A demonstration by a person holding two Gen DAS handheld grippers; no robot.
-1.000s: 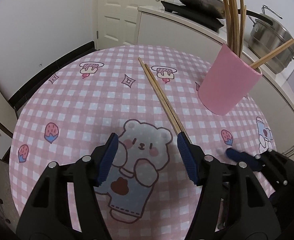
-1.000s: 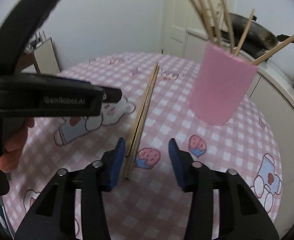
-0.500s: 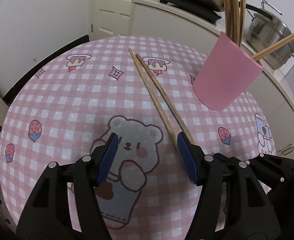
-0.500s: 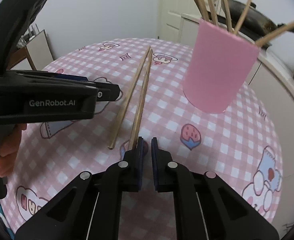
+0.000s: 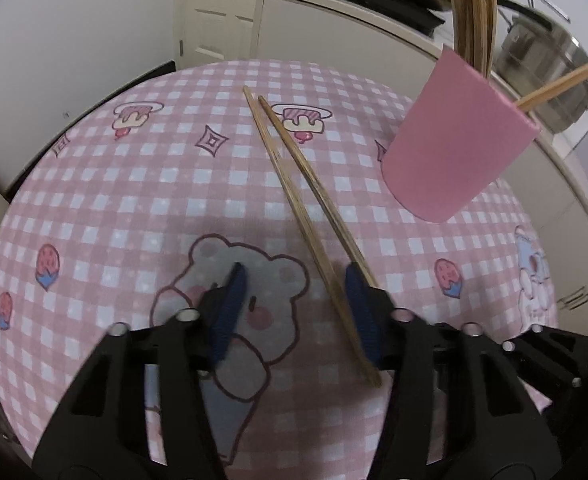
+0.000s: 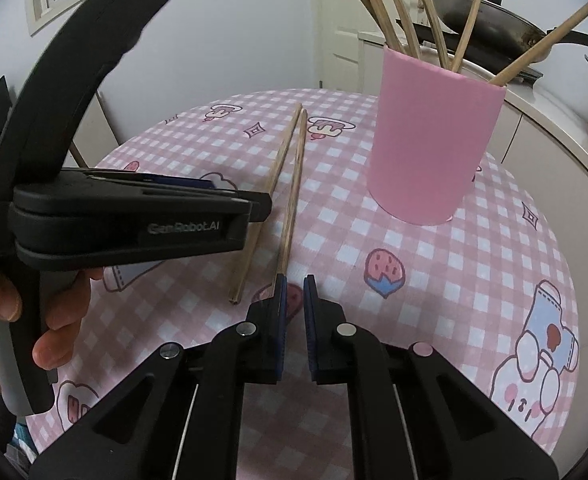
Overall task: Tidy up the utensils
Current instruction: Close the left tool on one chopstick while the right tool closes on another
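Observation:
Two wooden chopsticks lie in a narrow V on the pink checked tablecloth (image 5: 94, 184). My left gripper (image 5: 294, 308) hangs low over the left chopstick (image 5: 294, 200). Its jaws are closing, and the stick's near end lies between them, close beside the right pad (image 5: 360, 312). My right gripper (image 6: 295, 296) is shut, with the near end of the right chopstick (image 6: 294, 188) at its tips. A pink cup (image 6: 430, 140) holding several chopsticks stands upright, far right of both grippers. From the right wrist, the left gripper (image 6: 262, 208) crosses over the left chopstick (image 6: 272, 172).
A person's hand (image 6: 54, 320) grips the left tool's handle. Behind the round table runs a white counter (image 5: 334, 20) with a dark wok (image 6: 494, 28) and a steel pot (image 5: 546, 64). The cup (image 5: 454, 148) leaves bare cloth to its right.
The right jaws went from open to shut at one chopstick's end, and that stick swung apart from the other. The left gripper moved forward over the other stick and its jaws narrowed.

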